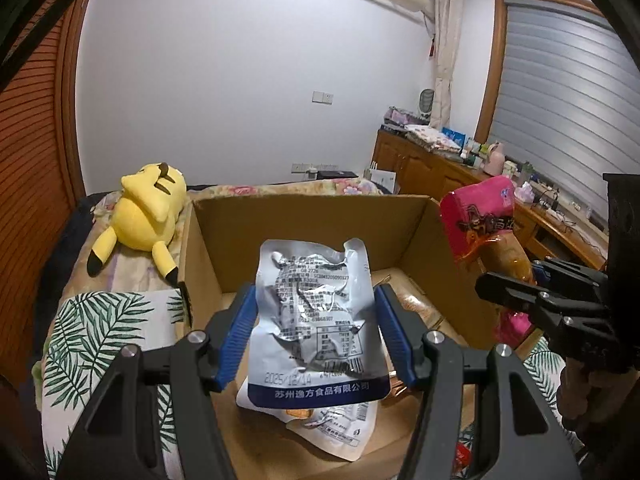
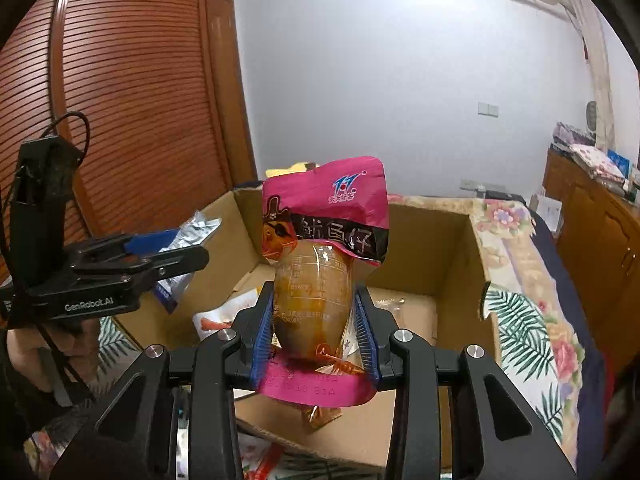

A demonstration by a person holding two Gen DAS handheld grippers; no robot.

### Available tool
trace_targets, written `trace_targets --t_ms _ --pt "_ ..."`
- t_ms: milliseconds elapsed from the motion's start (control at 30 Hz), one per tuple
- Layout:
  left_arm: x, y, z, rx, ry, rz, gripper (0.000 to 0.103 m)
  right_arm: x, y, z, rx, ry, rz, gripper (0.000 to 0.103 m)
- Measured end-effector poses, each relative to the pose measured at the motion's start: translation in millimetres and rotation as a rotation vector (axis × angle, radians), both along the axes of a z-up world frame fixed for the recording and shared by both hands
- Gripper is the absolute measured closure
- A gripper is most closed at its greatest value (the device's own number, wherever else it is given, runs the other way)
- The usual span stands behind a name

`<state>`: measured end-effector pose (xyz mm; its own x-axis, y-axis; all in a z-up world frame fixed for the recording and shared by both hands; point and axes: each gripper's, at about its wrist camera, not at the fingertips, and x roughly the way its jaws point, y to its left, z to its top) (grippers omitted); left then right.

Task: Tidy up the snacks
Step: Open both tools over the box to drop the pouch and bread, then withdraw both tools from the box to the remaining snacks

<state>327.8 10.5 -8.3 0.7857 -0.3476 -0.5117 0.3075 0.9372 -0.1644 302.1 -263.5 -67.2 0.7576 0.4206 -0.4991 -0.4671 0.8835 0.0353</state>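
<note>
Silver foil snack pouch point(image 1: 316, 312) clamped upright in my left gripper point(image 1: 316, 332), pink squid snack packet point(image 2: 320, 276) pinched in my right gripper point(image 2: 316, 336), both above the open brown cardboard box point(image 1: 304, 220).

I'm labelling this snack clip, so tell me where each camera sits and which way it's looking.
Left wrist: on the left gripper, facing forward over the cardboard box; its fingers clamp a silver pouch.
Right wrist: on the right gripper, facing forward over the same box; its fingers pinch a pink squid snack pack.
Shared: the box, both packs, and each view catches the other gripper.
</note>
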Motion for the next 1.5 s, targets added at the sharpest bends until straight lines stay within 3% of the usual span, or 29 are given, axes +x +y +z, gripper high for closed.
trace_targets --t_ms 300,600,800,867,1033,1500 --pt "3 -3 -9 0.013 0.012 0.018 0.042 5 9 -14 -0.024 0.035 0.004 0.066" --pt "1 -4 -8 0.016 0.018 0.003 0.032 15 11 -18 -0.043 0.065 0.003 0.064" --pt "0 -7 -8 0.020 0.023 -0.016 0.024 20 13 -17 -0.054 0.062 -0.012 0.057" --pt "0 -8 -8 0.027 0.025 -0.021 0.021 16 12 -13 -0.052 0.042 -0.019 0.036" --pt "-6 -13 -4 0.049 0.016 -0.017 0.014 2 14 -7 -0.048 0.011 -0.006 0.036" --pt "-60 -1 24 0.037 -0.034 -0.004 0.011 -69 6 23 -0.007 -0.048 0.013 0.036"
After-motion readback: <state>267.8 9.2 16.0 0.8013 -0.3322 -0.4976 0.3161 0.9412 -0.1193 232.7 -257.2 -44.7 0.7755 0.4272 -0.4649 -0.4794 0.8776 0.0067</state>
